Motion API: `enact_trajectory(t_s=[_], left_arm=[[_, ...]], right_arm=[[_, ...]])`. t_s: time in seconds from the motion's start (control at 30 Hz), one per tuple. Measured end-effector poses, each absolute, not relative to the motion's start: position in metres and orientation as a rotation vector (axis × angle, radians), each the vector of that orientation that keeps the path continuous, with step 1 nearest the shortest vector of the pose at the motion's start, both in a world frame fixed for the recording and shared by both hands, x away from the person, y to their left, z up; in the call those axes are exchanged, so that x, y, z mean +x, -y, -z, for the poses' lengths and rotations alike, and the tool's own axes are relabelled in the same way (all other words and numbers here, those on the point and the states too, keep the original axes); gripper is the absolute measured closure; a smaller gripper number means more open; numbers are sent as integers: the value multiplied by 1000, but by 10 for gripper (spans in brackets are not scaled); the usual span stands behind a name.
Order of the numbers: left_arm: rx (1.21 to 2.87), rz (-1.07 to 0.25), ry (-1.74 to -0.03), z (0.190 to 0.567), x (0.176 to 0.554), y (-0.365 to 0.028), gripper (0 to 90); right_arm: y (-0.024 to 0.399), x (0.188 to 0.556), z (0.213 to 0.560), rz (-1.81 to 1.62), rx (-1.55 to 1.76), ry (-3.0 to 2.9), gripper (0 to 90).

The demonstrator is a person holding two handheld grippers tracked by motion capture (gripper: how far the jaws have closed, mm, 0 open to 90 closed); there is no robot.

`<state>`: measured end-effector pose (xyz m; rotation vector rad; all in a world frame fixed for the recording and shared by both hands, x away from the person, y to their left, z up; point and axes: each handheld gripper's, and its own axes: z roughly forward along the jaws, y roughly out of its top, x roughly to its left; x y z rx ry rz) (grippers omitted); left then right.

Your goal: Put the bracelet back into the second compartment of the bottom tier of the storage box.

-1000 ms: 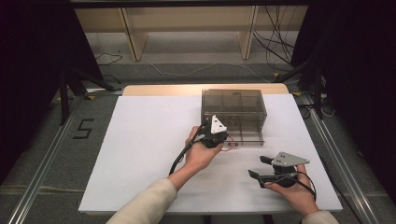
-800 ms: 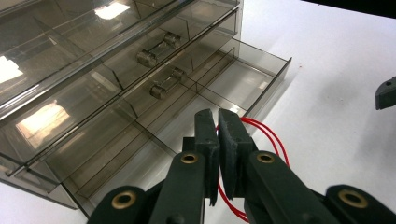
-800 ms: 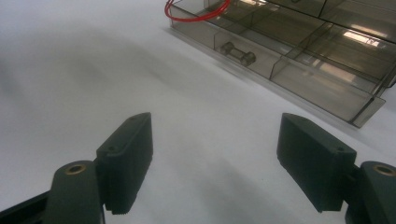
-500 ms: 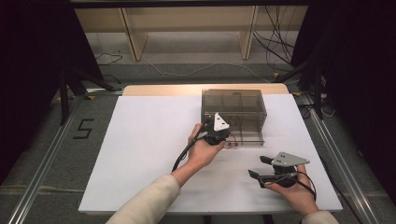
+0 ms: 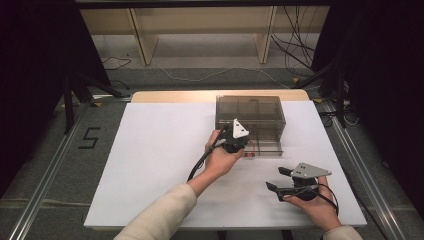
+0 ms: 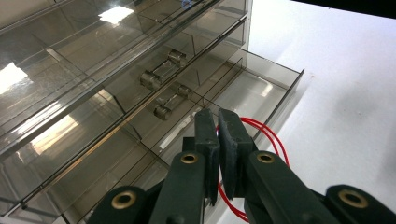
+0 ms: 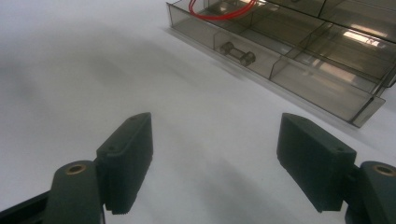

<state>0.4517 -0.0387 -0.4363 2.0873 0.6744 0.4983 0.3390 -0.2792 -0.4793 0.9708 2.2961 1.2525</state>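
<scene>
Over the pulled-out bottom drawer (image 6: 261,88) of a smoky clear drawer box (image 5: 250,114) — left gripper (image 6: 218,140), jaws pinching a thin red wire loop (image 6: 266,135), bright and curved, hanging into the drawer. Near the table edge — right gripper (image 7: 215,158), jaws spread wide, holding nothing.

From above my worktop I can read one sign, a black figure "5" (image 5: 90,138), marked on the grey floor mat left of the white sheet. I find no other lettering, label or brand that can be read on anything else before me.
</scene>
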Motion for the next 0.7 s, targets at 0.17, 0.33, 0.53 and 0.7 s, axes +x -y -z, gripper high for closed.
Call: enact_trajectory(t_s=[0.17, 0.33, 0.53, 0.7], left_arm=[[2091, -505, -670, 436, 454, 40, 870], [2093, -505, -672, 437, 456, 42, 869], [2094, -511, -668, 439, 459, 43, 870], [2089, -521, -665, 438, 463, 45, 869]], right_arm=[[280, 339, 479, -1250, 973, -2298, 277], [280, 339, 479, -1250, 971, -2297, 277], [280, 339, 479, -1251, 972, -2296, 277], [280, 339, 479, -1250, 975, -2297, 277]])
